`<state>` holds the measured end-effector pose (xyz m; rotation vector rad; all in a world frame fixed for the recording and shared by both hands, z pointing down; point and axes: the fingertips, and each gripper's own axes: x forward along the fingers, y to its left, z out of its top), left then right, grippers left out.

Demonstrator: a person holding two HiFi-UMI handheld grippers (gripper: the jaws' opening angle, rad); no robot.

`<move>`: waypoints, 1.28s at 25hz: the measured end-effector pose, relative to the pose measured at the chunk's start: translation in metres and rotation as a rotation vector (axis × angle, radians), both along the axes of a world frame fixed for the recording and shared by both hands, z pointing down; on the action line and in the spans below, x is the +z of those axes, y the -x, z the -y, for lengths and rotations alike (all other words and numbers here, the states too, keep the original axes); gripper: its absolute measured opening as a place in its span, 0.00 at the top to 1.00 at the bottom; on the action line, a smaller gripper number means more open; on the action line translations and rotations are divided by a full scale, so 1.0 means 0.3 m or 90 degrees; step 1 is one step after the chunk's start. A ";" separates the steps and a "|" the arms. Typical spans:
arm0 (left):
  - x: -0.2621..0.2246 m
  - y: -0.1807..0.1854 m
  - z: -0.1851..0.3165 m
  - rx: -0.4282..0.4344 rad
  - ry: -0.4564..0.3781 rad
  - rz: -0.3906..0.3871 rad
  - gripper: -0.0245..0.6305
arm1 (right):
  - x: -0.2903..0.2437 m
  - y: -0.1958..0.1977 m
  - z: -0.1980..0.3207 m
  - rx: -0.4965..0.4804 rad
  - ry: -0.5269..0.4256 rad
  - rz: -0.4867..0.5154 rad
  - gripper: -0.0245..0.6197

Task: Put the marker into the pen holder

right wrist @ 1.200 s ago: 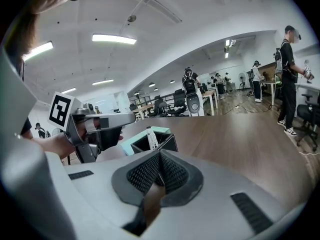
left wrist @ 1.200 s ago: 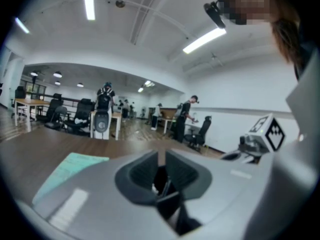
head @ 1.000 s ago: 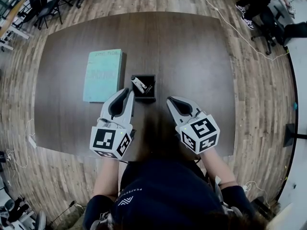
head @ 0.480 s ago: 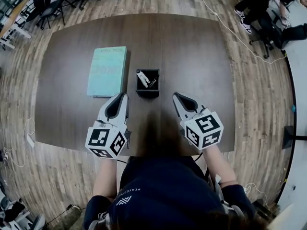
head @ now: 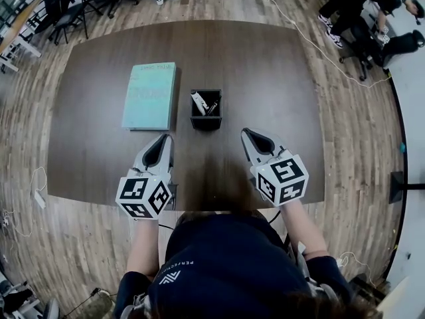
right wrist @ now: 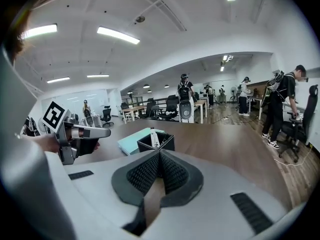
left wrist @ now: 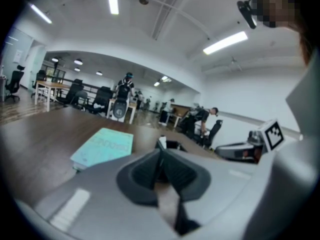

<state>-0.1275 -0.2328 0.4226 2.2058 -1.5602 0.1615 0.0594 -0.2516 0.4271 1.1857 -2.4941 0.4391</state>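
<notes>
Wood floor [head: 362, 135], office chairs [head: 66, 15], strip lights [right wrist: 117, 35]

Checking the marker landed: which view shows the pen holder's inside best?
Head view: it looks down into the pen holder, marker leaning inside. Right gripper view shows it side-on, marker poking above the rim. Left gripper view shows only its top behind the jaws.

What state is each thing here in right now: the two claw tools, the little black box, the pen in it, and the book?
left gripper: shut, holding nothing, above the table.
right gripper: shut, holding nothing, above the table.
pen holder: upright on the table, open at the top.
marker: inside the pen holder, leaning, free of both grippers.
book: closed, lying flat to the left of the pen holder.
</notes>
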 end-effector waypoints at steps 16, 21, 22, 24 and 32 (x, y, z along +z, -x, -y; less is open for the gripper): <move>0.029 0.011 -0.073 -0.012 0.032 0.011 0.92 | -0.016 0.013 -0.067 0.011 -0.010 0.000 0.96; 0.022 0.011 -0.082 -0.010 0.030 0.003 0.92 | -0.016 0.021 -0.069 0.011 -0.010 0.001 0.96; 0.021 0.013 -0.082 -0.009 0.028 0.010 0.92 | -0.016 0.023 -0.070 0.010 -0.010 0.001 0.96; 0.021 0.011 -0.084 -0.007 0.026 0.023 0.92 | -0.018 0.026 -0.071 0.008 -0.010 0.002 0.96; 0.015 -0.009 -0.081 -0.003 0.034 0.021 0.92 | -0.019 0.016 -0.063 0.006 -0.005 0.001 0.96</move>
